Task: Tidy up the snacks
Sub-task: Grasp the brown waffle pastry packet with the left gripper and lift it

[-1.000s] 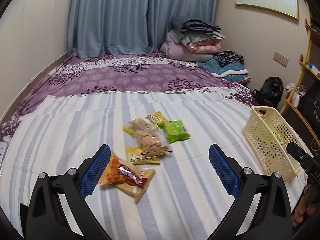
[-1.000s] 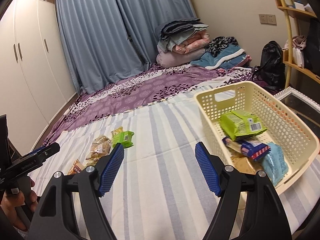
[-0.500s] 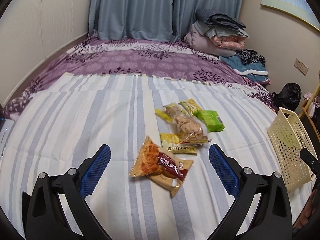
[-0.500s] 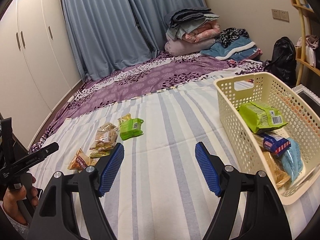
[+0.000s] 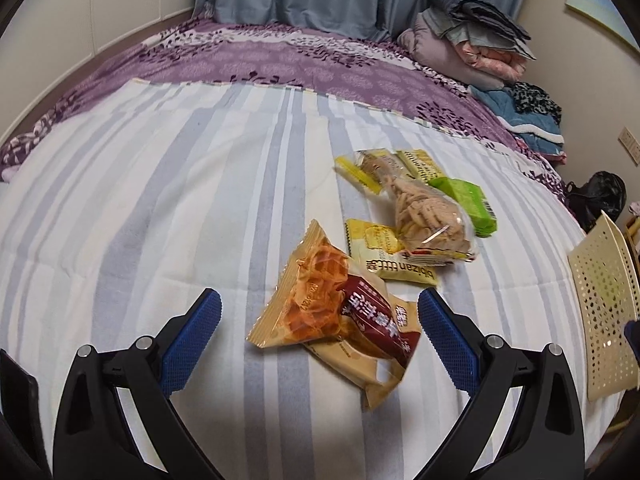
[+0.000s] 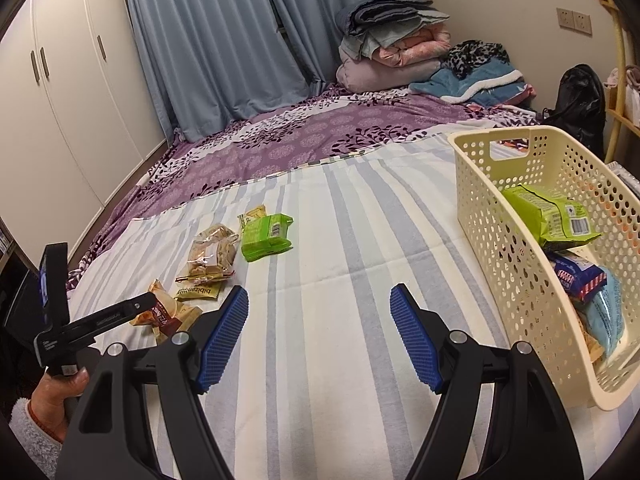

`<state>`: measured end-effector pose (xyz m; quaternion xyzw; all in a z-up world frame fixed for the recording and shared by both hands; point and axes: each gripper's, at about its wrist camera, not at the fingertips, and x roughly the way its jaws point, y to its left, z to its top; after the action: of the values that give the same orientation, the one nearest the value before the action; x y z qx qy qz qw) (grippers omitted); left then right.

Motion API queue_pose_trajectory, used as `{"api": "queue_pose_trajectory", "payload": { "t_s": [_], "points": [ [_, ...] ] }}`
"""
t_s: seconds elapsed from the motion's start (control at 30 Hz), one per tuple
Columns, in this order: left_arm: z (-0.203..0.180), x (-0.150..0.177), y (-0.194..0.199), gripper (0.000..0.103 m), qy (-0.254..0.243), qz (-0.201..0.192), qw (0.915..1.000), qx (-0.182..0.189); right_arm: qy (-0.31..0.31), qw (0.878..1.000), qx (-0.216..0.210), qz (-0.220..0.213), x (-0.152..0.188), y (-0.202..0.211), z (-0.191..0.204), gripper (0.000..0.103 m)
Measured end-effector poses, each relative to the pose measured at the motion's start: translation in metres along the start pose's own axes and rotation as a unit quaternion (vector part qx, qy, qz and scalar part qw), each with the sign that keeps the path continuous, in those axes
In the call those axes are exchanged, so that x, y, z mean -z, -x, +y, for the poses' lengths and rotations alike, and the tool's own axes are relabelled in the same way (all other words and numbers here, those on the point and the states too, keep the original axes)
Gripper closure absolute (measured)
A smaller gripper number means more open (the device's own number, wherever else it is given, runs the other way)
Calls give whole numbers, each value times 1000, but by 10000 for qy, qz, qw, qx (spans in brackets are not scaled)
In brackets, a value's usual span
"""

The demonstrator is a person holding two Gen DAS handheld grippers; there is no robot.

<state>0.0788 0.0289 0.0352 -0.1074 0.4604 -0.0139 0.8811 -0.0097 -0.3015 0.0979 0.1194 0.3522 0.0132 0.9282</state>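
Observation:
Several snack packs lie on the striped bed cover. An orange waffle pack (image 5: 328,312) lies between the open fingers of my left gripper (image 5: 318,334), which hovers just above it. Behind it are a yellow pack (image 5: 384,256), a clear bag of biscuits (image 5: 424,212) and a green pack (image 5: 468,200). The cream basket (image 6: 500,216) stands at the right and holds a green bag (image 6: 556,216) and blue packs (image 6: 580,276). My right gripper (image 6: 320,336) is open and empty over bare cover, left of the basket. The left gripper also shows in the right wrist view (image 6: 100,320).
Folded blankets (image 6: 392,48) and clothes are piled at the bed's far end by the curtains. A white wardrobe (image 6: 68,92) stands at the left. A black bag (image 6: 580,100) and a shelf are at the right, beyond the basket (image 5: 604,308).
My left gripper has moved forward and down toward the snack pile, so the waffle pack now sits between its fingers. The right gripper has drifted left, away from the basket.

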Motion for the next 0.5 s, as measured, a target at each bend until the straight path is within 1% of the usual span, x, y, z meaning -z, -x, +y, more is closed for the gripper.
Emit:
{"api": "queue_pose_trajectory", "payload": {
  "t_s": [0.13,0.3,0.37,0.5],
  "points": [
    [2,-2,-16,3,145,71,9998,-98,5,10000,7,58,1,-5,0,30],
    [-2,3,-30,3,-34,247,9995,-189,17,10000,1,95,1,-9,0,30],
    [-1,6,-29,3,-89,214,9996,-148,18,9999,3,104,1,-10,0,30],
    [9,11,-23,3,-165,258,9993,-196,-2,9999,-29,142,2,-13,0,30]
  ]
}}
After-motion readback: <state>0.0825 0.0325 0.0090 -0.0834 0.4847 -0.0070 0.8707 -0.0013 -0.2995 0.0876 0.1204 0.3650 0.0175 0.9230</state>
